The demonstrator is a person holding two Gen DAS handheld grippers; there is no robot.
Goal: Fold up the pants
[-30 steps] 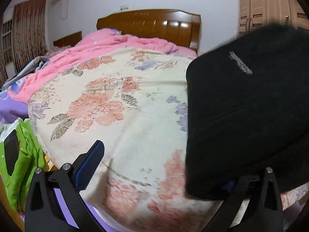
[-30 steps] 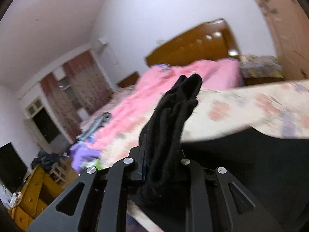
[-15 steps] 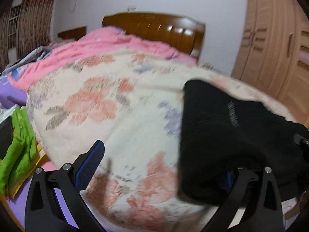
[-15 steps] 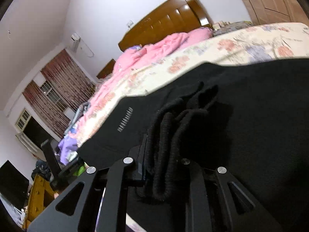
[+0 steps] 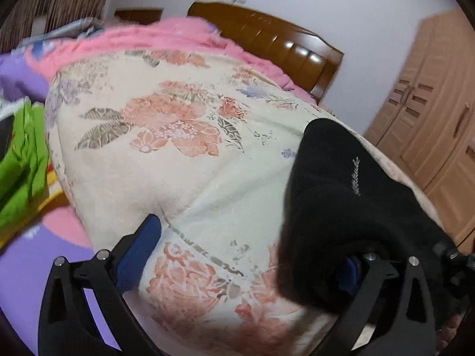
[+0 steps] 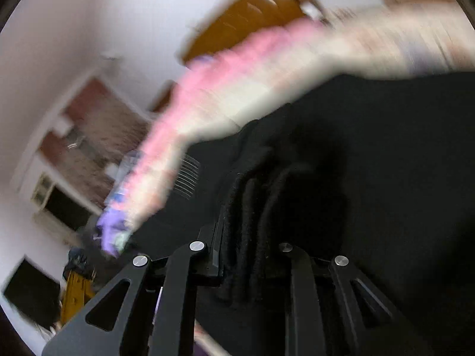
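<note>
The black pants (image 5: 341,195) lie folded on the floral quilt (image 5: 184,160) at the bed's right side, a small grey logo on top. My left gripper (image 5: 246,252) is open; its left blue pad (image 5: 139,249) is bare and the pants drape over its right finger. In the blurred right wrist view my right gripper (image 6: 252,237) is shut on a bunched edge of the black pants (image 6: 371,154), which fill the lower right of that view.
A pink blanket (image 5: 154,38) and wooden headboard (image 5: 276,41) lie at the bed's far end. Green and purple cloth (image 5: 20,160) sits left of the quilt. A wooden wardrobe (image 5: 430,124) stands at the right.
The pants came down from mid-air and now rest on the quilt. My right gripper still grips their bunched edge and is moving fast. The left gripper stayed open.
</note>
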